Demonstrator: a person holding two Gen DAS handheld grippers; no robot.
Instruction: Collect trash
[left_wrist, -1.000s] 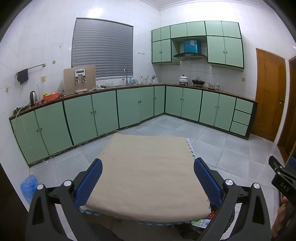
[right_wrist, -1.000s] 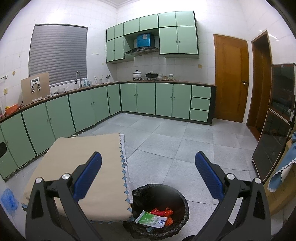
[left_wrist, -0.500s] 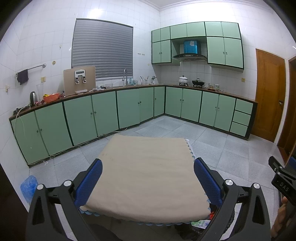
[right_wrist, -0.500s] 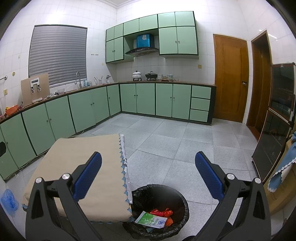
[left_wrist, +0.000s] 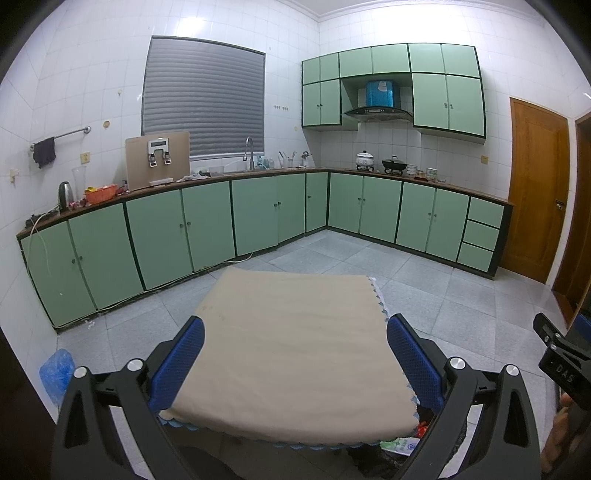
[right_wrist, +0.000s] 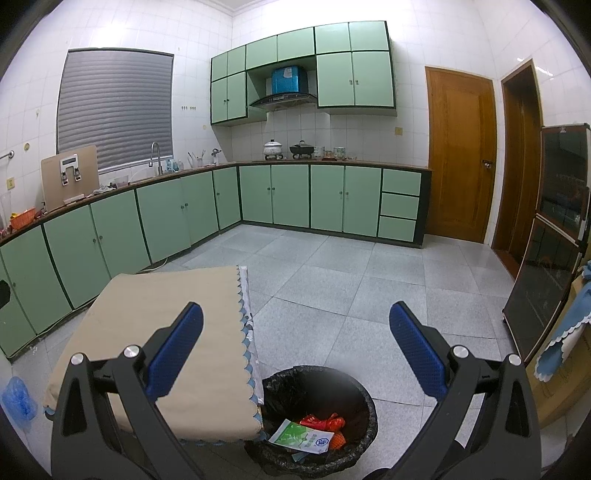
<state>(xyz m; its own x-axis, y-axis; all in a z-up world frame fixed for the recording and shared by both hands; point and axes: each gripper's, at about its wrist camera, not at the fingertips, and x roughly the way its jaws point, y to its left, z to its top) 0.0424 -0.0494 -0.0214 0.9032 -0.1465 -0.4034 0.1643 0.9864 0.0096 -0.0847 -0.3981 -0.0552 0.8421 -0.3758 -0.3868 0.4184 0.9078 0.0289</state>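
Trash (right_wrist: 308, 434) lies in the black-lined bin (right_wrist: 360, 395) beside the bench (right_wrist: 155, 332); left gripper (left_wrist: 295, 354) and right gripper (right_wrist: 295, 347) hover level, jaws wide apart, holding nothing.

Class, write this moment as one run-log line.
left gripper: open, empty | right gripper: open, empty | bin: beside table, holds green-white packet, red wrappers | tabletop: no trash seen
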